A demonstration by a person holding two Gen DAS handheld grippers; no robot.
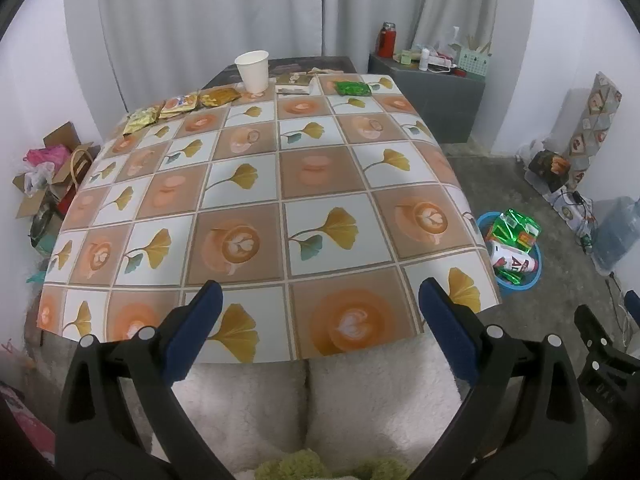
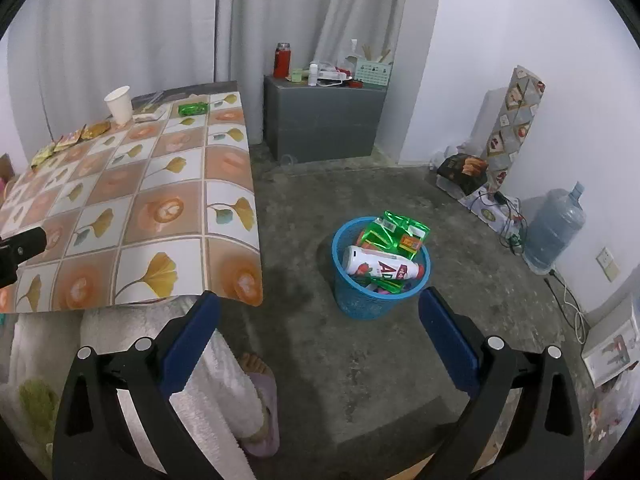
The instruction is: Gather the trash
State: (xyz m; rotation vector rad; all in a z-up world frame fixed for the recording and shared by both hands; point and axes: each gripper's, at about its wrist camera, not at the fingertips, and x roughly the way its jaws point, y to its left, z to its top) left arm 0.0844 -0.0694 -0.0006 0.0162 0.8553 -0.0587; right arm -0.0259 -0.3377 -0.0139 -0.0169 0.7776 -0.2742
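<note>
My left gripper (image 1: pixel 320 296) hangs open and empty over the near edge of the patterned table (image 1: pixel 320 184). At the table's far end lie a white paper cup (image 1: pixel 253 71), gold and orange wrappers (image 1: pixel 180 106), a green wrapper (image 1: pixel 352 88) and a flat packet (image 1: pixel 294 84). My right gripper (image 2: pixel 318 300) is open and empty above the floor, just short of the blue trash basket (image 2: pixel 380 272). The basket holds a white bottle (image 2: pixel 380 266) and green wrappers (image 2: pixel 396 230). The same cup (image 2: pixel 119 105) and green wrapper (image 2: pixel 193 109) show on the table in the right wrist view.
A grey cabinet (image 2: pixel 324 120) with a red flask (image 2: pixel 282 60) stands behind the table. A water jug (image 2: pixel 554 228), cables and boxes line the right wall. Cardboard boxes (image 1: pixel 48 176) sit left of the table. A person's white-clad legs (image 1: pixel 308 408) and slippered foot (image 2: pixel 260 392) are below.
</note>
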